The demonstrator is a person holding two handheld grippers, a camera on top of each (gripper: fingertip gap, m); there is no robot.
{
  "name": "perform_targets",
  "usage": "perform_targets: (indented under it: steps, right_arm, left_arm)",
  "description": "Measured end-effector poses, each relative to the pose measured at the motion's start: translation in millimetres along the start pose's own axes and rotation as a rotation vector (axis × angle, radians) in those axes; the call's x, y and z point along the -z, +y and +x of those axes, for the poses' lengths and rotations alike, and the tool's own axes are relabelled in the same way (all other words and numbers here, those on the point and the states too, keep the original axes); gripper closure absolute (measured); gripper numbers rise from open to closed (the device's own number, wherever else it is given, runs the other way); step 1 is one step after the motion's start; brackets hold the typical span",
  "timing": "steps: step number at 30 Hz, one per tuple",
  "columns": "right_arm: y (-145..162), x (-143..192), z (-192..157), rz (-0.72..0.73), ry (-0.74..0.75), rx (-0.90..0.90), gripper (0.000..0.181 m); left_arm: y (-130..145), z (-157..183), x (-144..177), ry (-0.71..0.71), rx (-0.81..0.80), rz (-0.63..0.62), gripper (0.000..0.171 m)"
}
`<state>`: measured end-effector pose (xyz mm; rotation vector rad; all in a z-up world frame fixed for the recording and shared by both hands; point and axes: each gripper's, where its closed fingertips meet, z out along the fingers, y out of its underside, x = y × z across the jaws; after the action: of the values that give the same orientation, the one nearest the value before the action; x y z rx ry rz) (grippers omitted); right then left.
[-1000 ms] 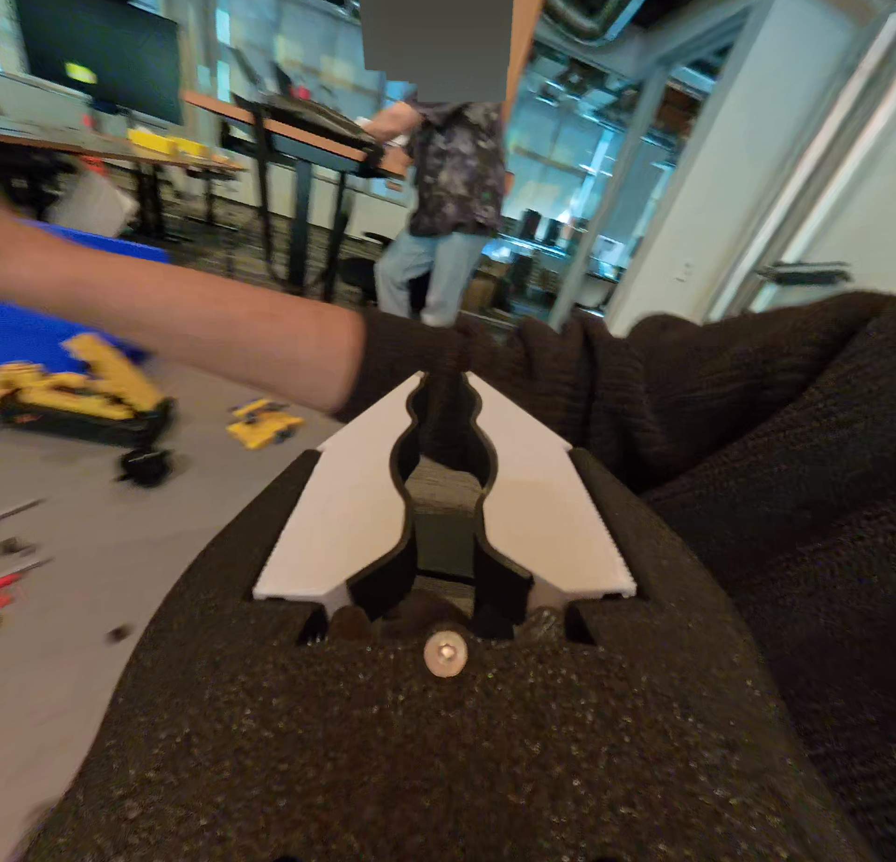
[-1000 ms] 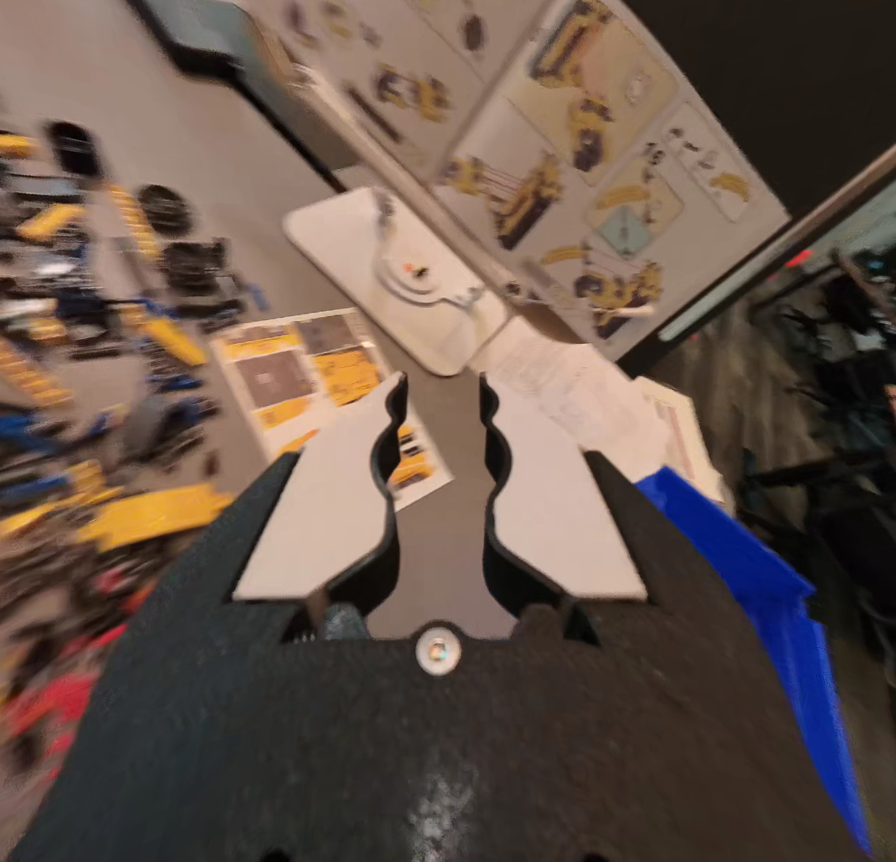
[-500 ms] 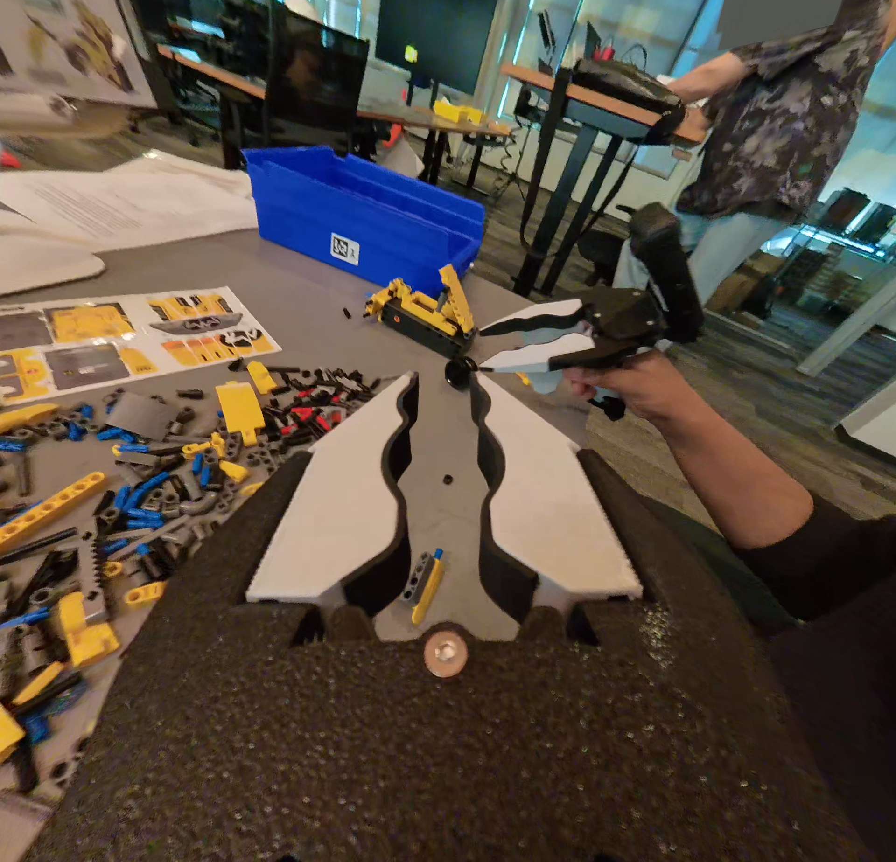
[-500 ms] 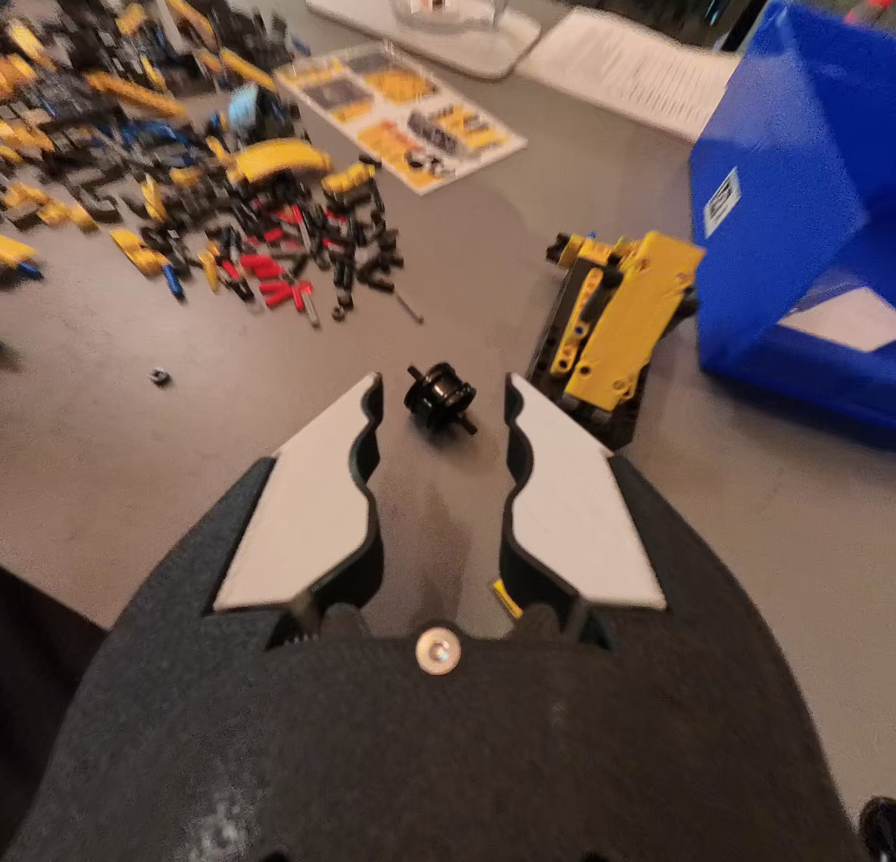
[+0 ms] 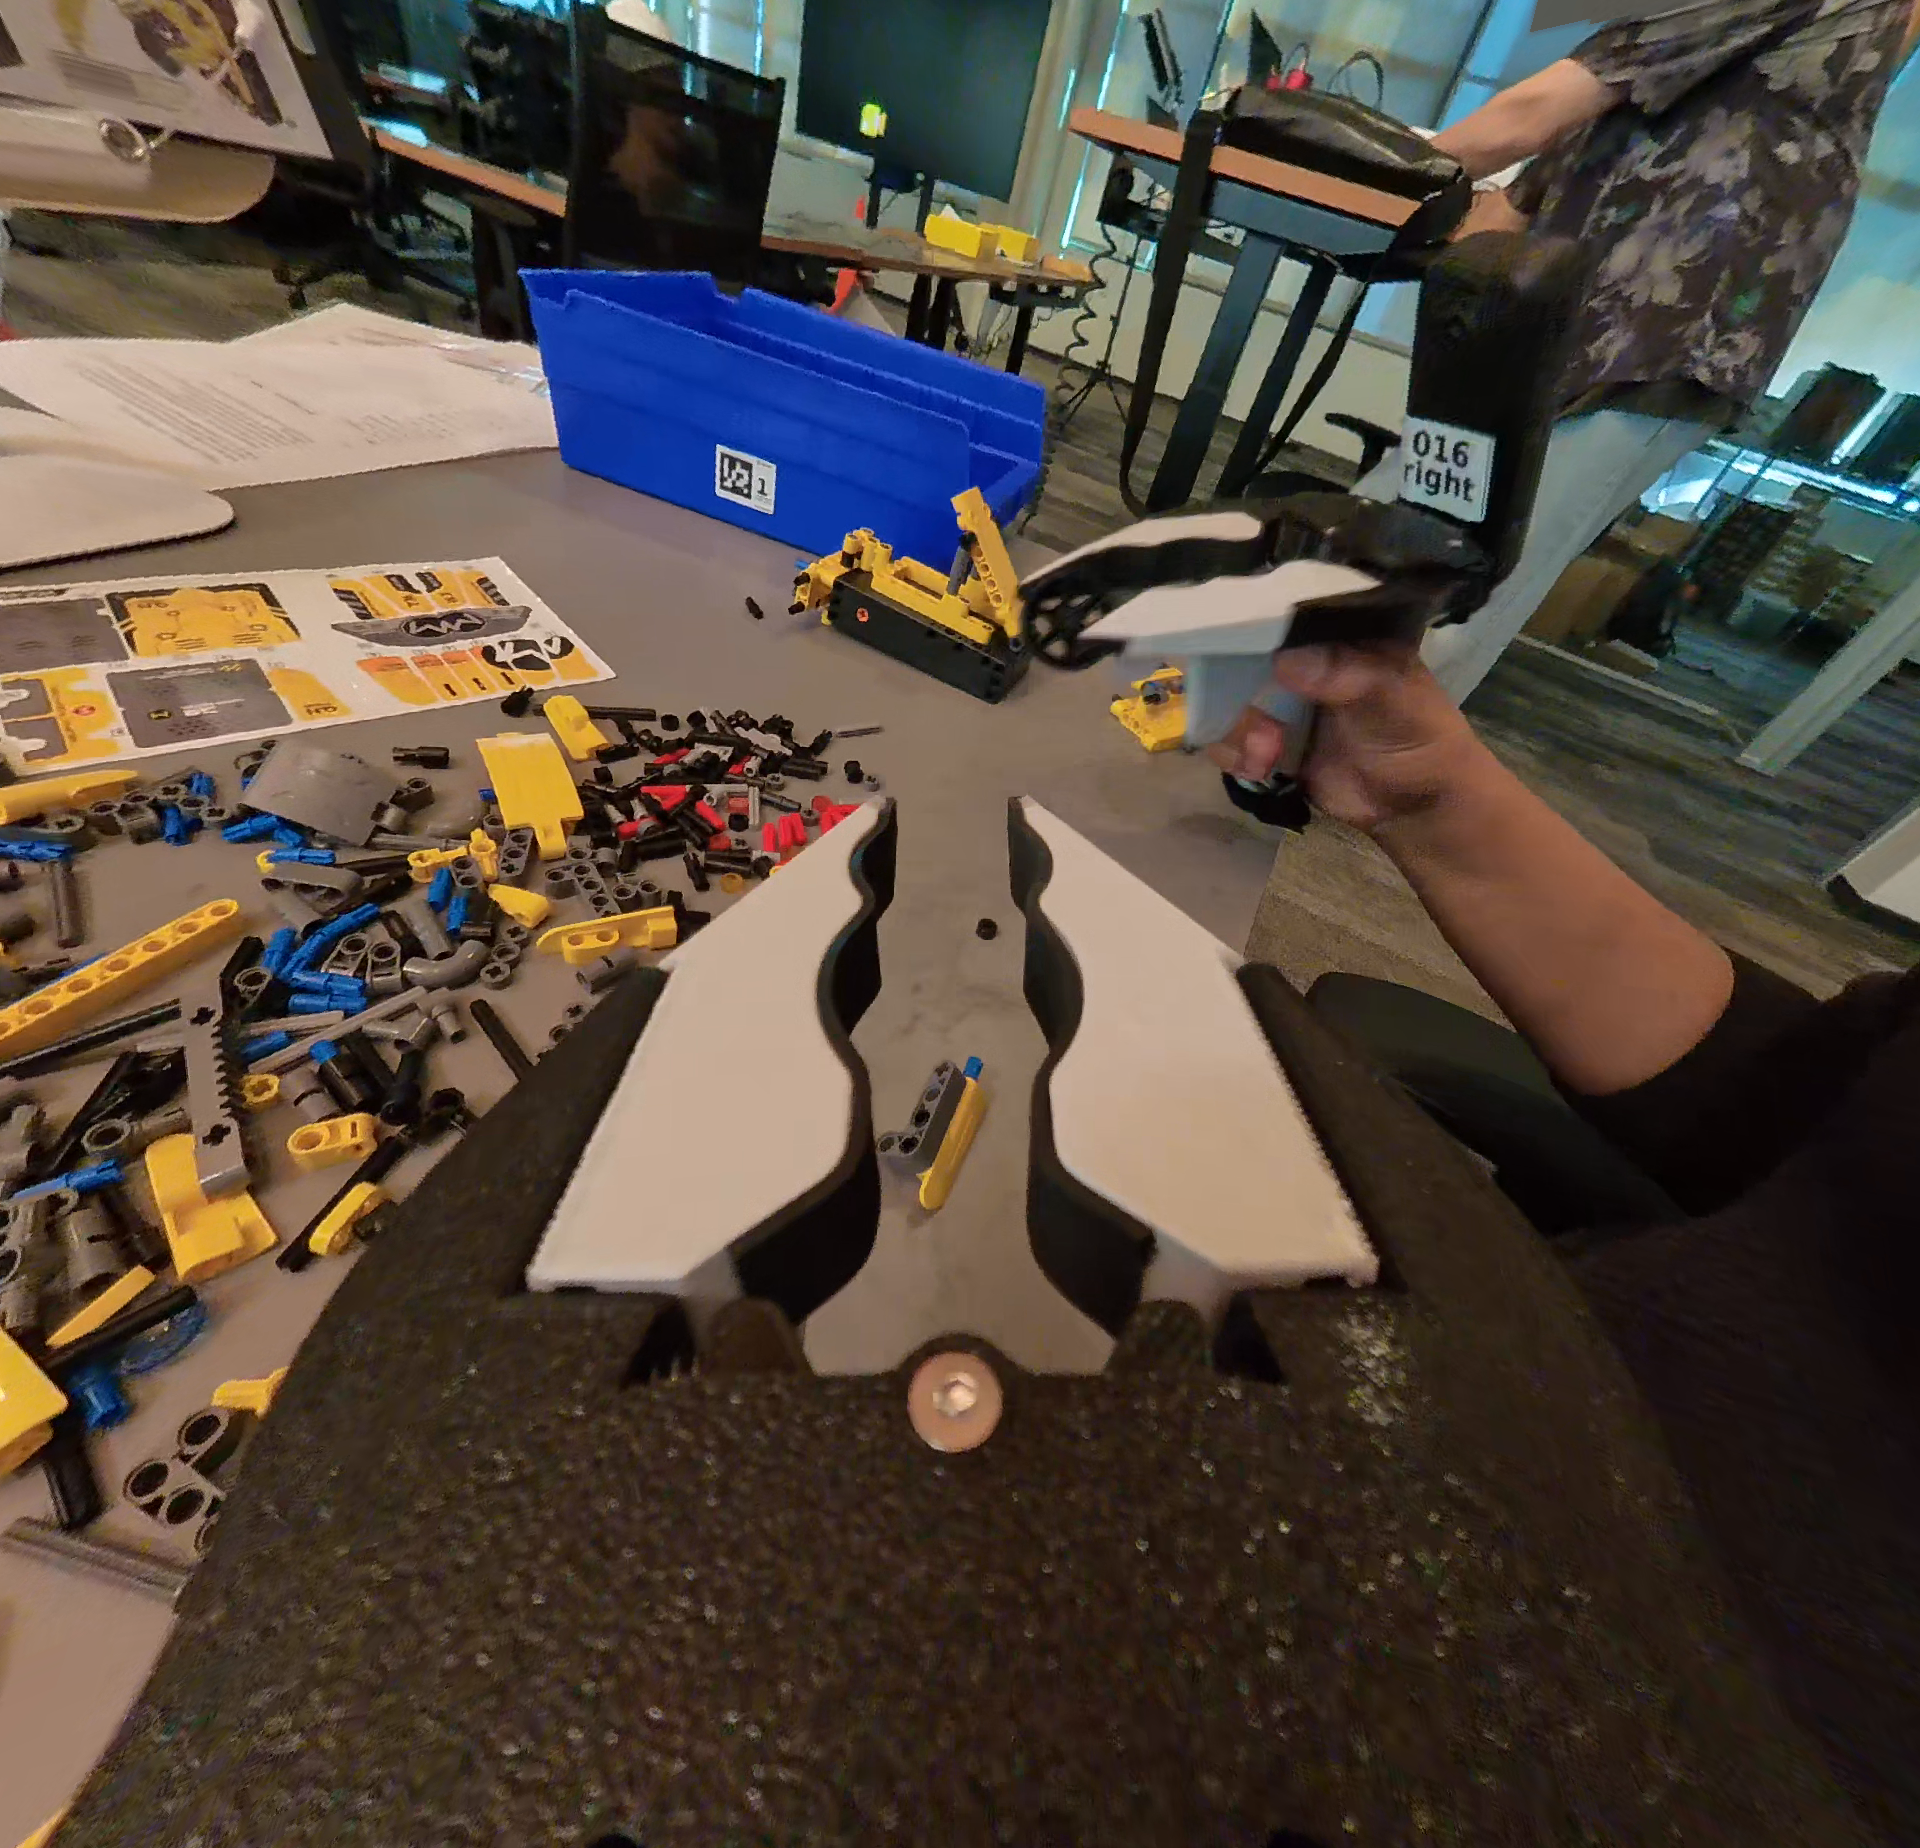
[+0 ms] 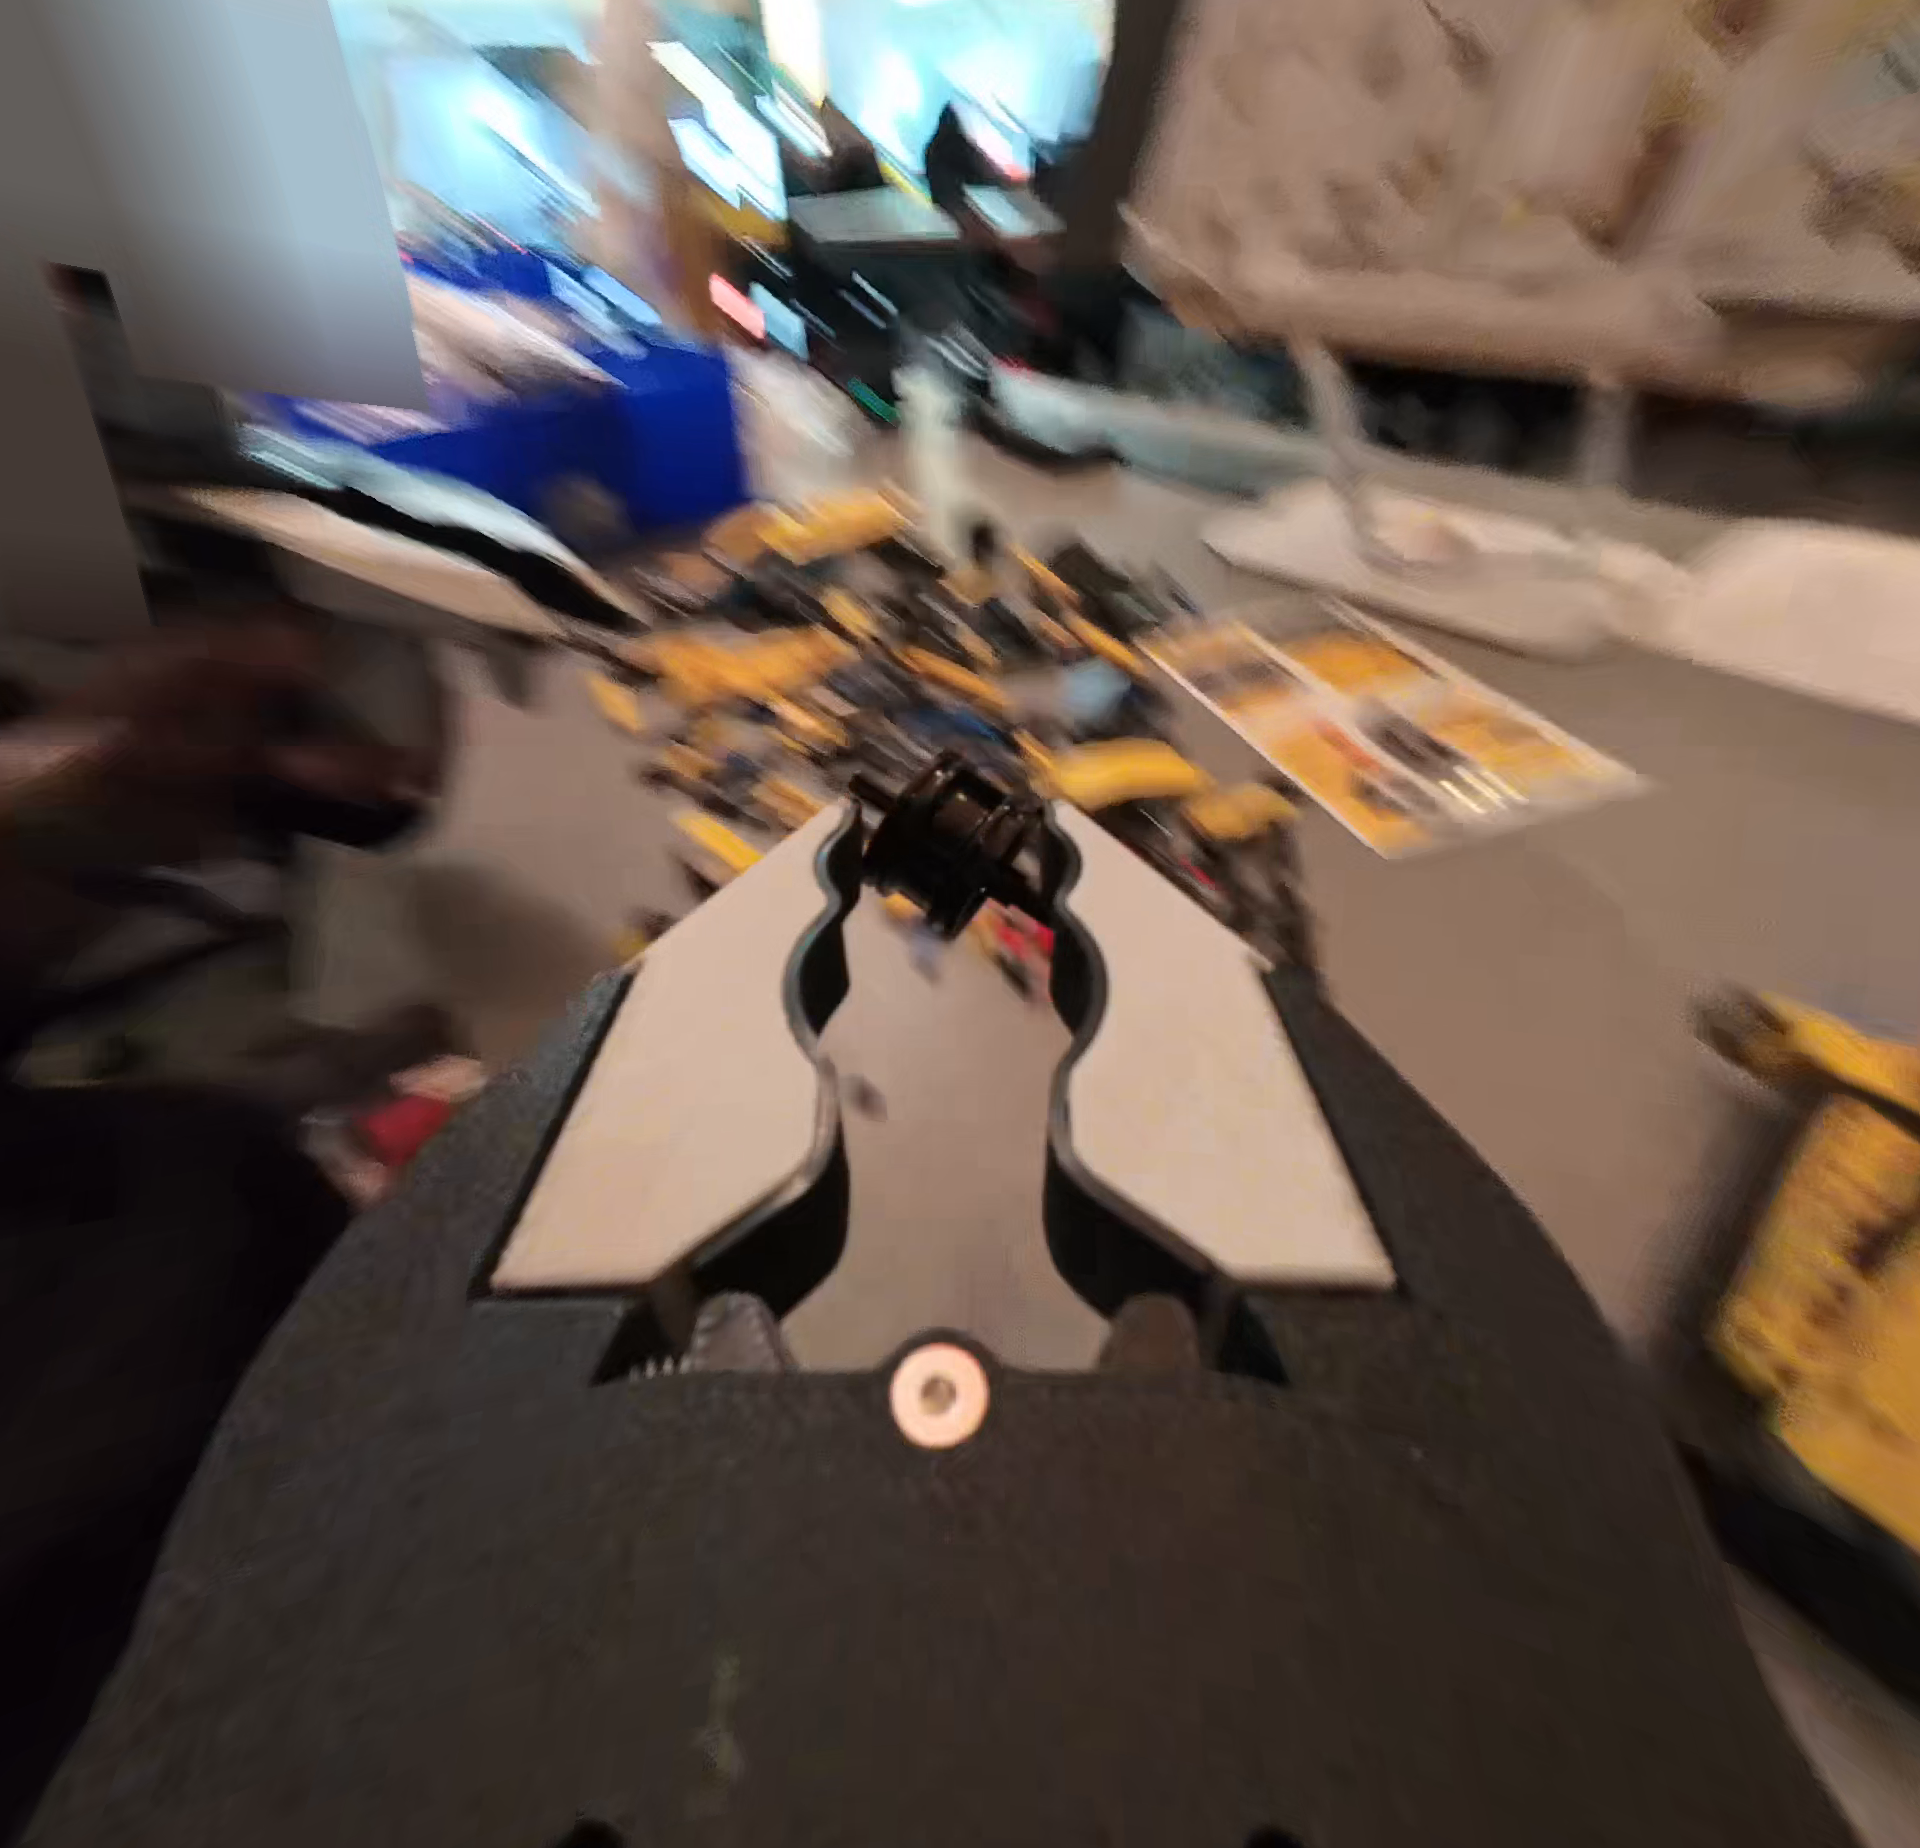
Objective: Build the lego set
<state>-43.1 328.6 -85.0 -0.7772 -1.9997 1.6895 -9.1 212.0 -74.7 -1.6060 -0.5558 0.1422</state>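
My left gripper (image 5: 951, 811) is open and empty, low over the grey table (image 5: 1122, 790). A small grey, yellow and blue brick piece (image 5: 935, 1133) lies on the table between its fingers, touching neither. My right gripper (image 6: 948, 832) is shut on a small black wheel hub (image 6: 956, 853) held at its fingertips, above the table. The right wrist view is motion-blurred. In the left wrist view the right gripper (image 5: 1049, 614) shows in a hand, with the black hub (image 5: 1055, 624) held beside a yellow and black part-built model (image 5: 914, 603).
A pile of loose yellow, black, blue and red bricks (image 5: 416, 915) covers the left. A sticker sheet (image 5: 281, 645), white papers (image 5: 260, 396) and a blue bin (image 5: 790, 416) lie behind. A small yellow piece (image 5: 1148, 707) sits near the table's right edge. A person (image 5: 1714, 188) stands at the back. Across from one pair of fingers to the other is roughly 12 cm.
My right gripper has shut on the black hub that lay between its fingers and lifted it off the table, swinging fast. My left gripper has swung down over the table and settled.
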Motion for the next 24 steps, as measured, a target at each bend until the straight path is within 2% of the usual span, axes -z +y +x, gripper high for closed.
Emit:
perform_targets:
  steps: [2,4,7,11,14,17,19,22,24]
  right_arm:
    - [-31,1,-38,0.158,-0.246,-0.057,0.149]
    - [-53,3,-59,0.260,-0.413,-0.133,0.149]
    - [-62,-8,-67,0.292,-0.492,-0.172,0.149]
    - [-58,-32,-75,0.259,-0.522,-0.145,0.149]
    - [-50,-54,-69,0.244,-0.476,-0.113,0.149]
    - [-37,-73,-54,0.235,-0.342,-0.046,0.149]
    - [-24,-79,-45,0.161,-0.247,0.029,0.149]
    - [-19,-82,-35,0.142,-0.144,0.102,0.149]
    - [-14,-85,-36,0.112,-0.153,0.074,0.149]
  left_arm:
    - [2,2,1,0.010,-0.008,0.013,0.151]
    - [5,5,1,0.019,-0.021,0.013,0.150]
    - [11,3,3,0.002,-0.053,-0.003,0.150]
    - [19,-10,2,-0.046,-0.045,-0.057,0.150]
    - [22,-19,0,-0.050,-0.019,-0.073,0.150]
    - [18,-35,4,-0.113,-0.047,-0.041,0.150]
    - [14,-42,10,-0.157,-0.085,-0.010,0.150]
    - [7,-34,16,-0.088,-0.082,0.056,0.151]
    - [3,-37,20,-0.070,-0.035,0.090,0.152]
